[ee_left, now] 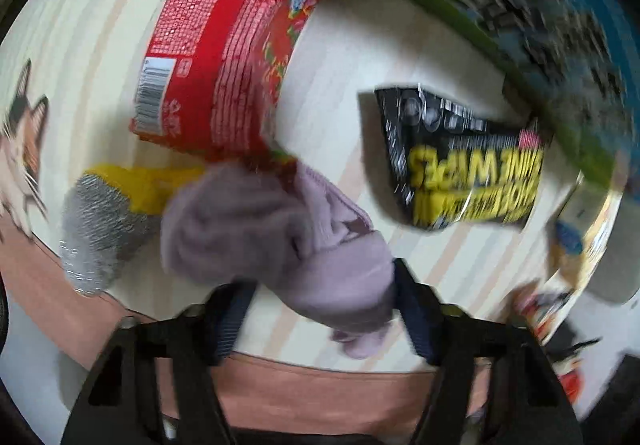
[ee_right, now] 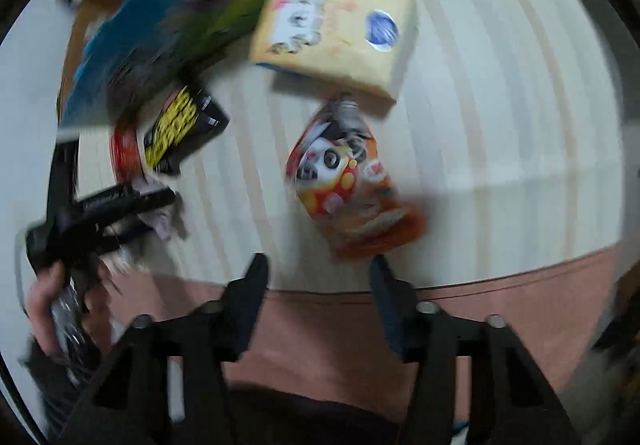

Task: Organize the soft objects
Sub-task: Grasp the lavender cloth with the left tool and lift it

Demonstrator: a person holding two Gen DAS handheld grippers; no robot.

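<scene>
A lilac cloth (ee_left: 280, 241) lies bunched on the striped mat, reaching between the fingers of my left gripper (ee_left: 320, 309), whose jaws stand wide apart around it. Behind it lie a red packet (ee_left: 224, 45), a yellow and grey sponge (ee_left: 116, 209) and a black wipes pack (ee_left: 456, 165). My right gripper (ee_right: 318, 277) is open and empty, just below an orange panda snack bag (ee_right: 348, 181). A yellow tissue pack (ee_right: 336, 33) lies beyond it. The left gripper (ee_right: 132, 201) shows at the left of the right wrist view.
A blue and green basket (ee_left: 540, 5) stands at the far right of the left wrist view and shows at the upper left of the right wrist view (ee_right: 160, 25). The striped mat (ee_right: 500, 105) ends at a pink border (ee_right: 520, 293) near me.
</scene>
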